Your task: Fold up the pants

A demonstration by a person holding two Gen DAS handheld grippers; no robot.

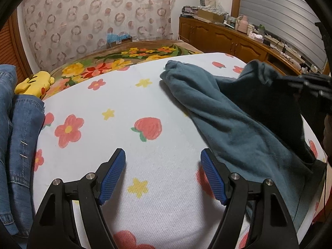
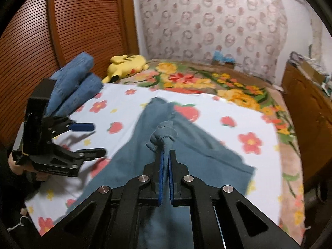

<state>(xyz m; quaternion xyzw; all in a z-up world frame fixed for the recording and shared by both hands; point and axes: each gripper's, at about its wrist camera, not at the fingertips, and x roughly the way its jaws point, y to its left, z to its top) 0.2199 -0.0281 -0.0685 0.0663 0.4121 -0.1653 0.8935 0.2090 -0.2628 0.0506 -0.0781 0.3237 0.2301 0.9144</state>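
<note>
Teal pants (image 1: pixel 232 120) lie on a white flower-print sheet (image 1: pixel 103 95) on the bed, one part lifted at the right. My left gripper (image 1: pixel 162 157) is open and empty just above the sheet, its right finger beside the pants' edge; it also shows in the right wrist view (image 2: pixel 97 140). My right gripper (image 2: pixel 166 155) is shut on a bunched fold of the pants (image 2: pixel 166 132) and holds it above the rest of the pants (image 2: pixel 186 155). It shows blurred at the right edge of the left wrist view (image 1: pixel 311 85).
Folded denim clothes (image 1: pixel 18 128) sit at the sheet's left edge, also in the right wrist view (image 2: pixel 72 87). A yellow plush toy (image 2: pixel 126 64) lies on the floral blanket (image 2: pixel 207 78) behind. A wooden cabinet (image 1: pixel 224 39) stands at the right, a slatted door (image 2: pixel 72 25) at the left.
</note>
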